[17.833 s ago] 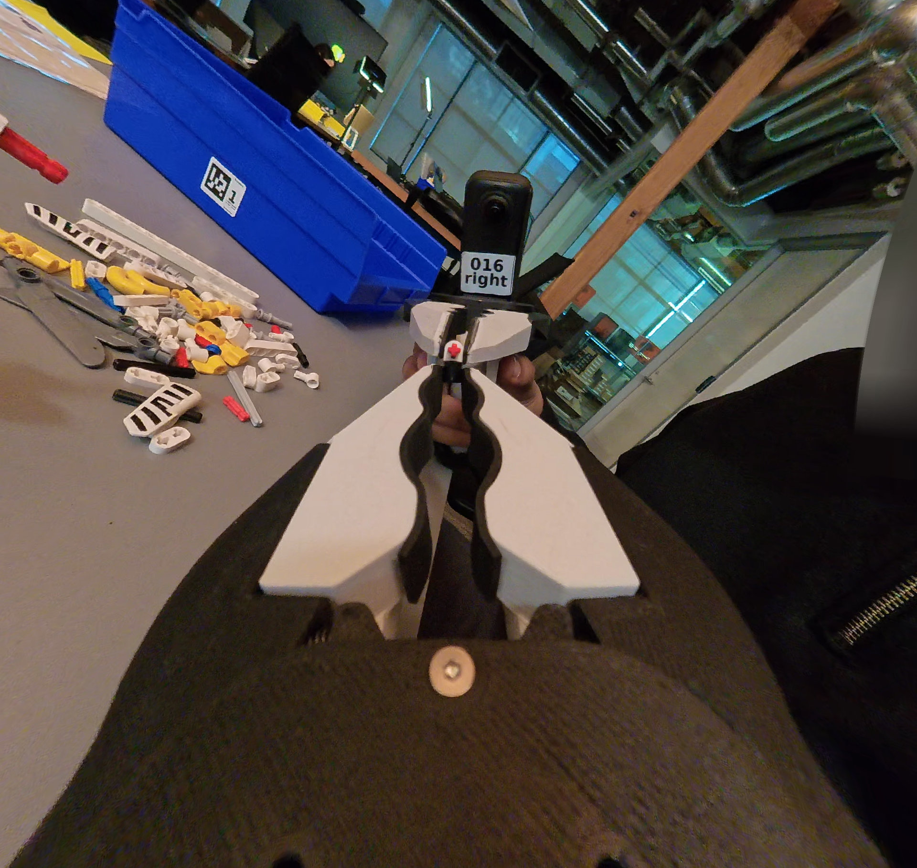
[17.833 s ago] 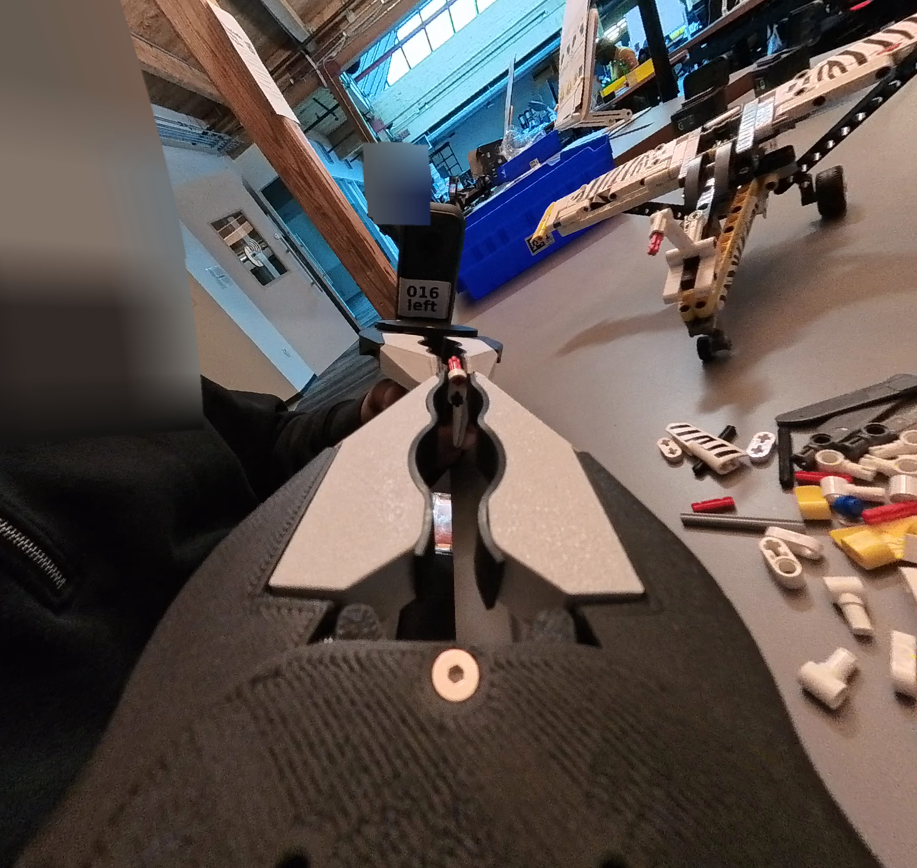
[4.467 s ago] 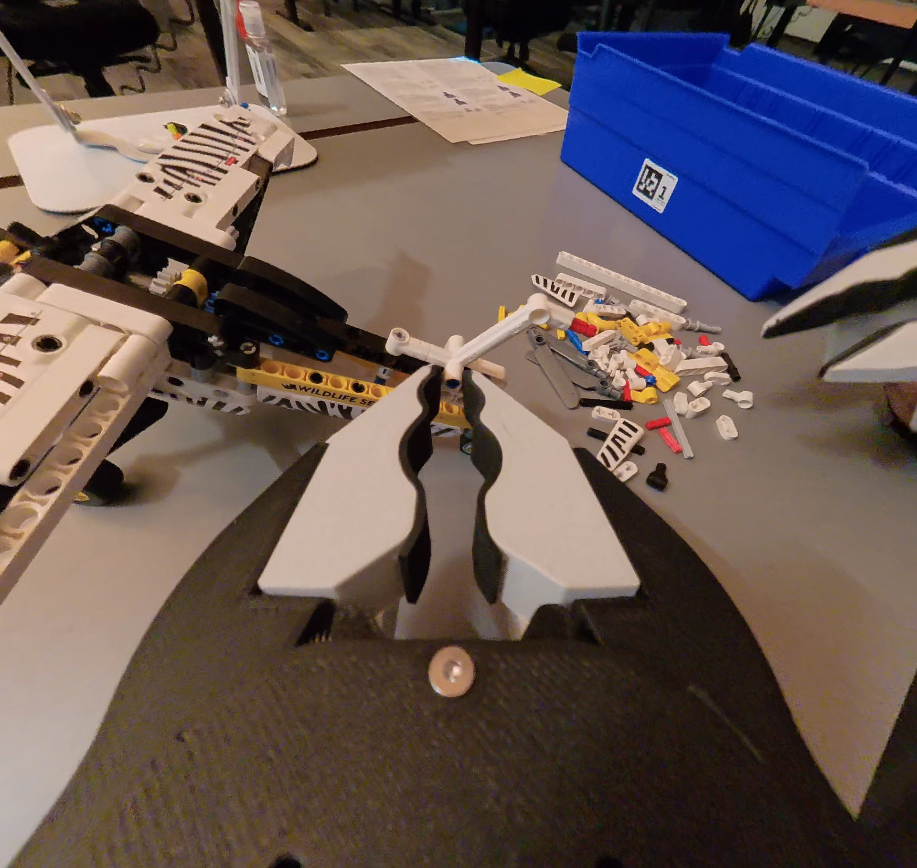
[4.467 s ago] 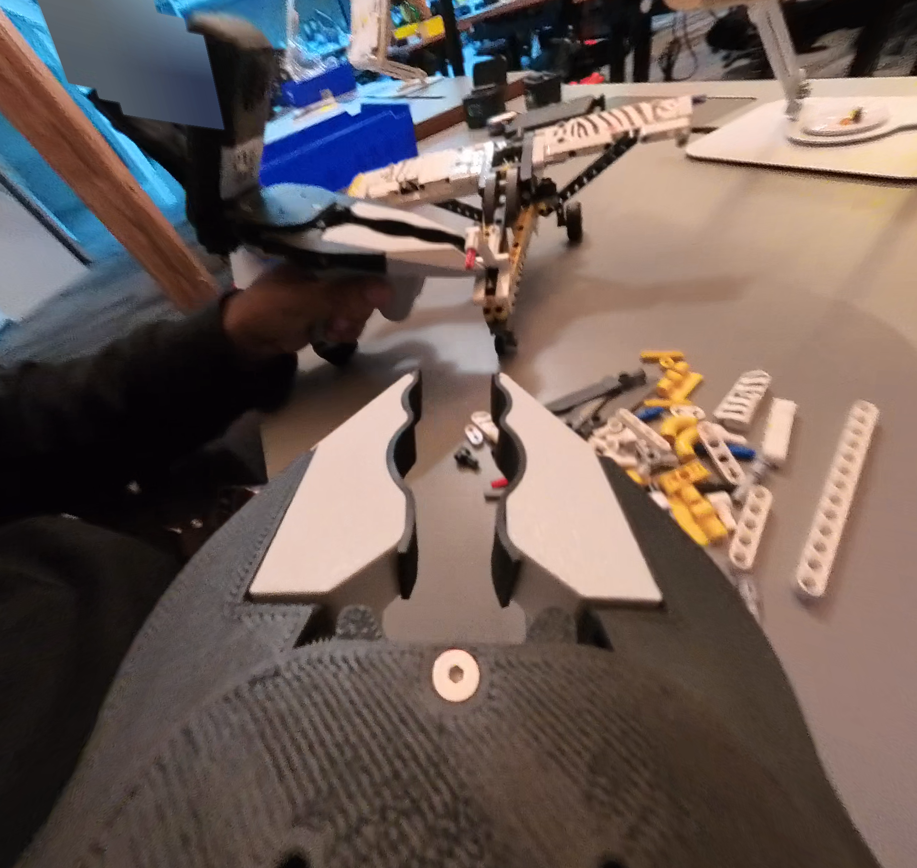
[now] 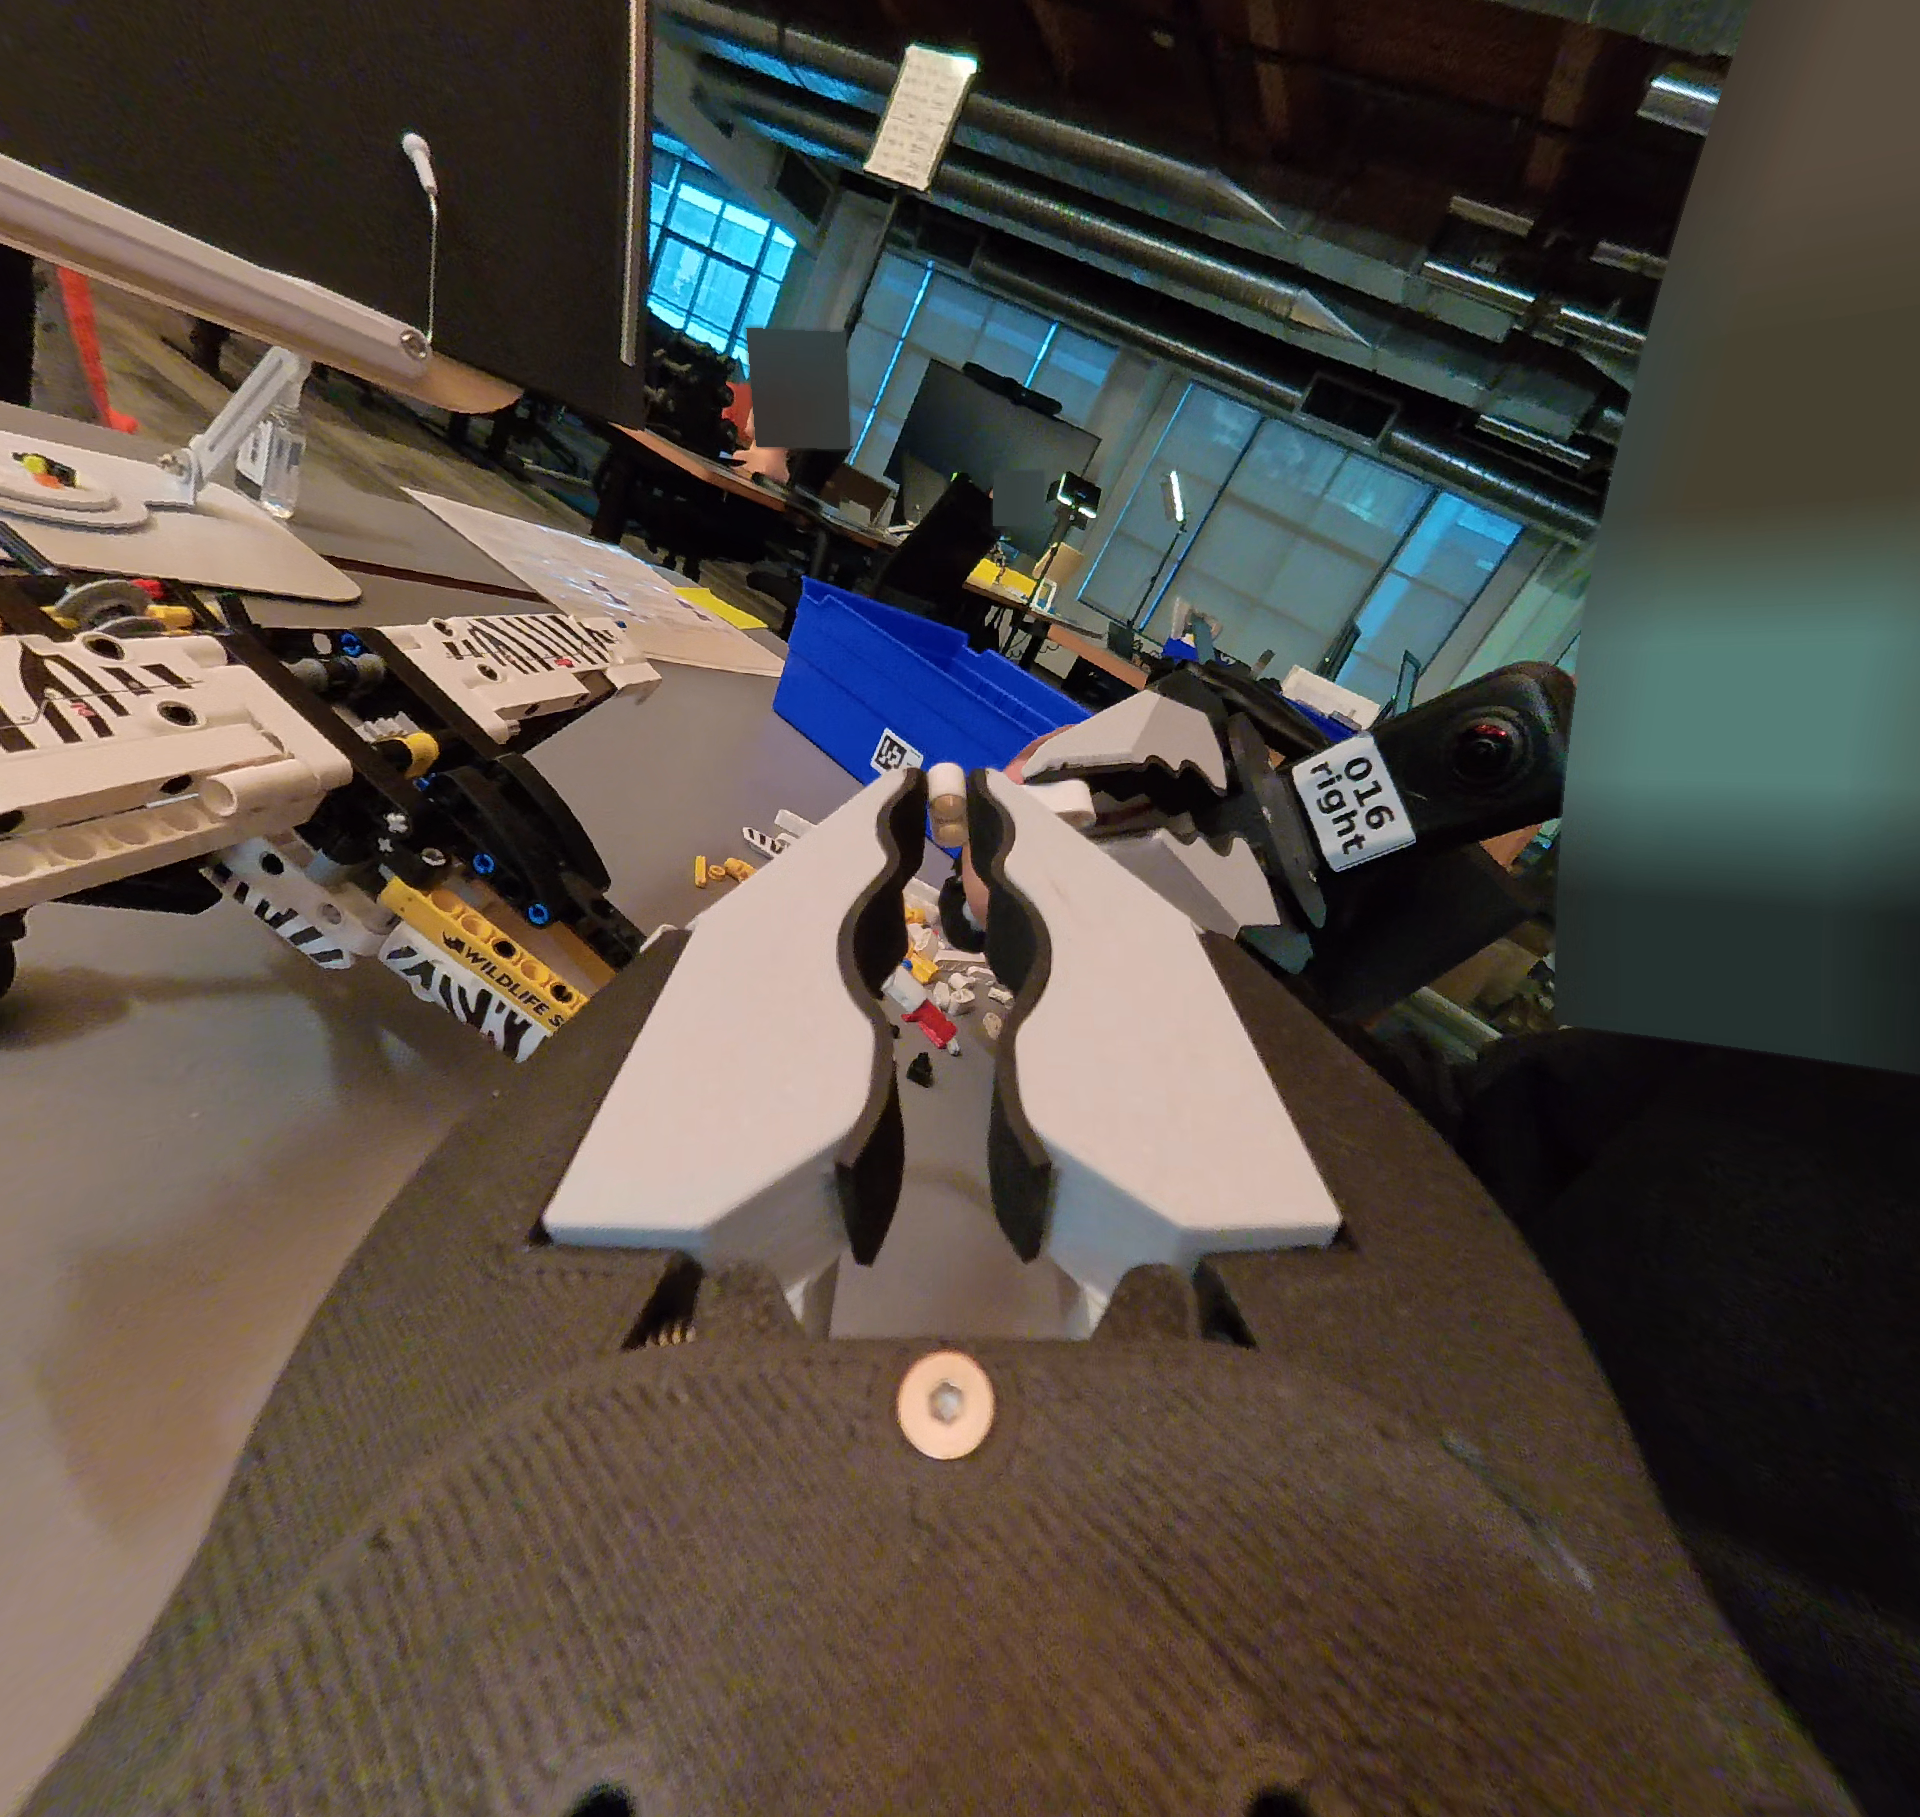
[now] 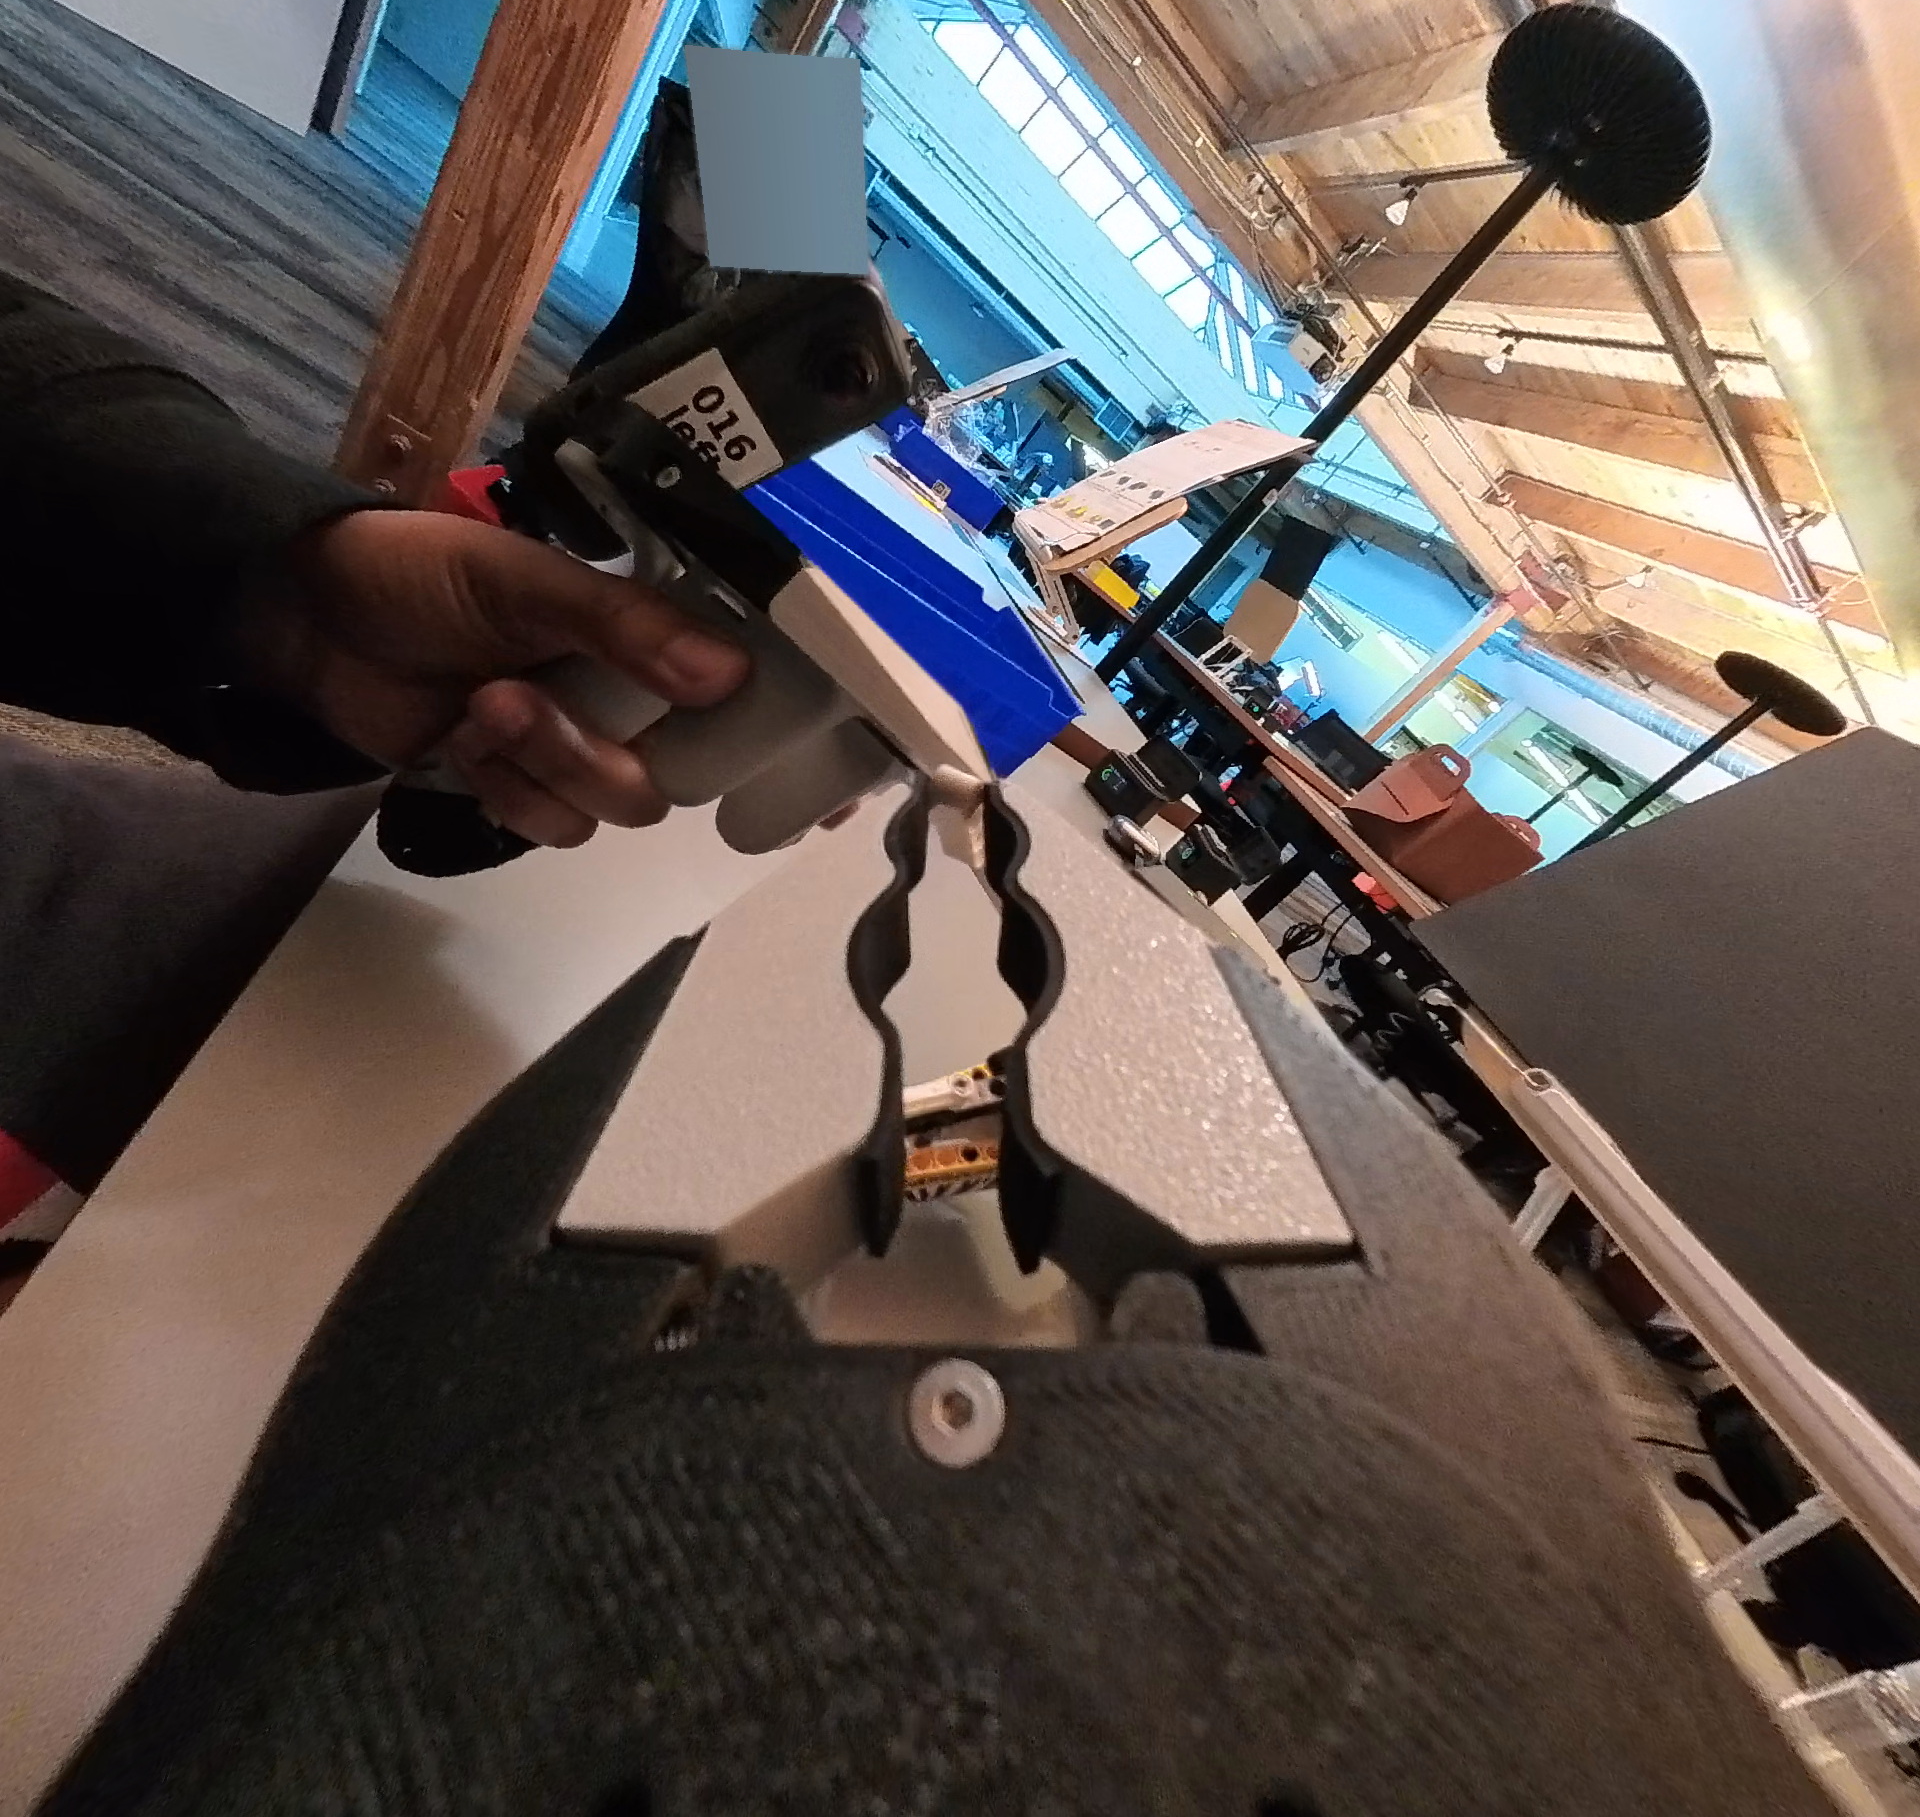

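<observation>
Just above the grey tabletop [image 5: 187, 1123], both grippers meet tip to tip over a scattered pile of small loose plastic building pieces in white, yellow and red [image 5: 940, 978]. The left gripper [image 5: 945, 806] has its jaws nearly together, pads pinching a small white-and-tan plastic connector piece [image 5: 943, 803] right at the fingertips. The bit you can see is a white cap with tan rounded ends under it.

The right gripper [image 6: 951, 811] comes in from the right side of the left wrist view, also almost closed, and it's clamped on a white arm of what looks like the same small part [image 6: 956, 817], so both seem to be holding one little assembly from two sides. Its tips sit right against the left gripper's right finger. A hand in a black sleeve [image 6: 499, 666] wraps the left gripper's handle.

Off to the left on the table is a big white, black and yellow brick-built model with zebra-stripe panels [image 5: 208, 728]. Behind the grippers there's a blue plastic bin with a square printed tag on its wall [image 5: 883, 676], and a sheet of printed paper [image 5: 582, 572] lies further back beside a white lamp base [image 5: 177, 541].
</observation>
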Motion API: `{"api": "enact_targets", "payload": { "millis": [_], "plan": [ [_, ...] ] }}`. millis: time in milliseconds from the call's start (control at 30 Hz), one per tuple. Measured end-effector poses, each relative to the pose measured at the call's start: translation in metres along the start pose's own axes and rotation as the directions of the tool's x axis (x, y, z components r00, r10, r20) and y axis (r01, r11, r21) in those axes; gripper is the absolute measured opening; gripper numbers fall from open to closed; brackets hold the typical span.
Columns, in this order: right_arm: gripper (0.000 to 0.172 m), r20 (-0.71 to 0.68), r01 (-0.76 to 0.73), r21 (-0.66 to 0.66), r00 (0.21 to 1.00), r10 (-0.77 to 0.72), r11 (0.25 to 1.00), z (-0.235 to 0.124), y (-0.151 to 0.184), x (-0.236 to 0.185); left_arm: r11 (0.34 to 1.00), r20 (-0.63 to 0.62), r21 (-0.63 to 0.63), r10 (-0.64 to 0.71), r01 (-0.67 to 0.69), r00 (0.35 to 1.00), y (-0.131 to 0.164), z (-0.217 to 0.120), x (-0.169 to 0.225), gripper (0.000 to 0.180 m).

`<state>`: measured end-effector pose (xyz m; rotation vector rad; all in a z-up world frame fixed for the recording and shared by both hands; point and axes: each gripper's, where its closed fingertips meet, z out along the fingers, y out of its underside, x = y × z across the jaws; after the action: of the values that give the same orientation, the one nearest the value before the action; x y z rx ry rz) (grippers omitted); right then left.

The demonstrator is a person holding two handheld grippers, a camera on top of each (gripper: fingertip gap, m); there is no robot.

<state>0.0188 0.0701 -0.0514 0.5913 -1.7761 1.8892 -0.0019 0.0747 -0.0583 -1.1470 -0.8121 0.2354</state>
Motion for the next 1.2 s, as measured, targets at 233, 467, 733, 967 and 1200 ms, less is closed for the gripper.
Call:
{"api": "enact_targets", "payload": {
  "millis": [233, 467, 733, 967, 1200],
  "plan": [
    [0.008, -0.257, -0.078, -0.052, 0.964, 0.062, 0.996, -0.048, 0.024, 0.082, 0.998, 0.076, -0.010, 0.059, -0.059, 0.995, -0.001, -0.007, -0.014, 0.017],
    [0.008, -0.442, -0.495, -0.559, 0.857, 0.266, 0.665, -0.121, 0.176, 0.118, 0.987, 0.116, -0.107, 0.135, -0.122, 0.984, 0.015, -0.011, -0.023, 0.017],
    [0.011, -0.346, -0.356, -0.846, 0.933, 0.100, 0.398, -0.129, 0.228, 0.082, 0.968, 0.179, -0.229, 0.144, -0.101, 0.973, 0.037, -0.020, -0.049, 0.018],
    [0.029, -0.282, -0.382, -0.687, 0.924, 0.257, 0.618, -0.091, 0.189, 0.073, 0.960, 0.117, -0.280, 0.063, -0.028, 0.991, 0.050, -0.016, -0.043, 0.021],
    [0.015, 0.102, -0.273, -0.330, 0.942, 0.321, 0.904, -0.031, 0.087, 0.010, 0.962, 0.113, -0.271, 0.048, -0.016, 0.992, 0.049, -0.011, -0.044, 0.008]
  ]
}}
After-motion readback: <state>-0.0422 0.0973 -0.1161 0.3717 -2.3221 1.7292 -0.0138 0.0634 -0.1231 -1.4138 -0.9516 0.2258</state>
